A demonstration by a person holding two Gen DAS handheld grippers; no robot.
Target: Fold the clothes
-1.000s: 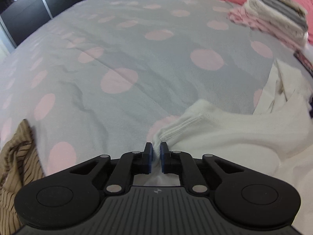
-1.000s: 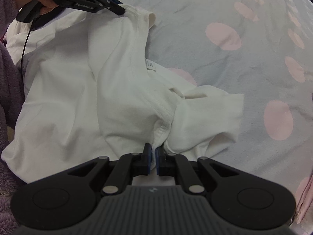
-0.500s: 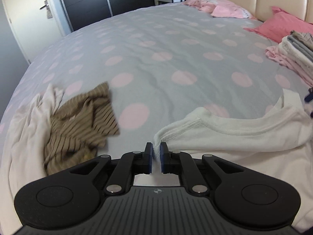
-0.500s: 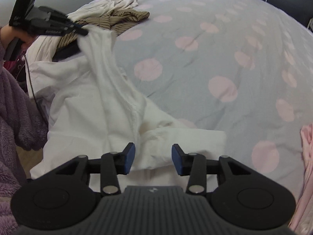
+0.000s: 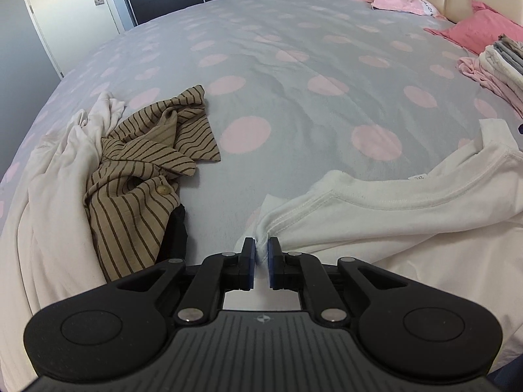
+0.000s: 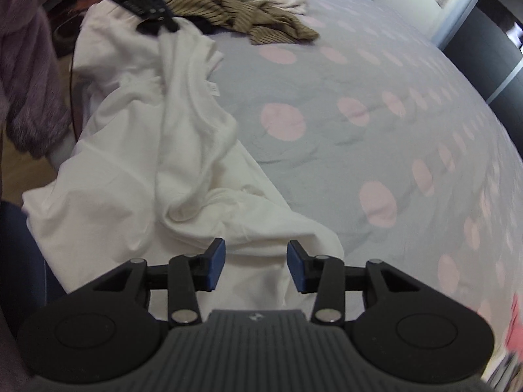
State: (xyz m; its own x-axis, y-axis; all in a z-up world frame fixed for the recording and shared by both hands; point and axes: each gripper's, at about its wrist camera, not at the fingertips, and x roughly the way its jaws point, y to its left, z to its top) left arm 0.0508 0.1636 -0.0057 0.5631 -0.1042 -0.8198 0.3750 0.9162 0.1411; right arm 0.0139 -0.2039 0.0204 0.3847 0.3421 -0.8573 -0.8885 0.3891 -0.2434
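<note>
The bed (image 5: 294, 75) carries one grey cover printed with pink dots, and every garment lies on it.

One white cotton T-shirt (image 6: 137, 170) is spread along the near edge of the bed, crumpled, with deep folds through the body. Its ribbed neckline (image 5: 408, 196) faces up, a small label showing inside the collar. One corner is lifted off the cover; the remainder lies slack.

One cream garment (image 5: 55, 176) is bunched at the left of the bed. One tan shirt with dark brown stripes (image 5: 143, 176) lies against it, one round button visible. One small black fabric item (image 5: 175, 238) shows beneath the striped shirt.

One stack of folded clothes (image 5: 497, 65) stands at the far right, beside one pink pillow (image 5: 480, 29). The number of pieces in the stack cannot be told.

Two tongs are in view. The left tongs (image 5: 261, 254) are clamped on a shoulder corner of the T-shirt, pads nearly together. The right tongs (image 6: 256, 258) stand partly apart above the T-shirt's near fold, gripping nothing.
</note>
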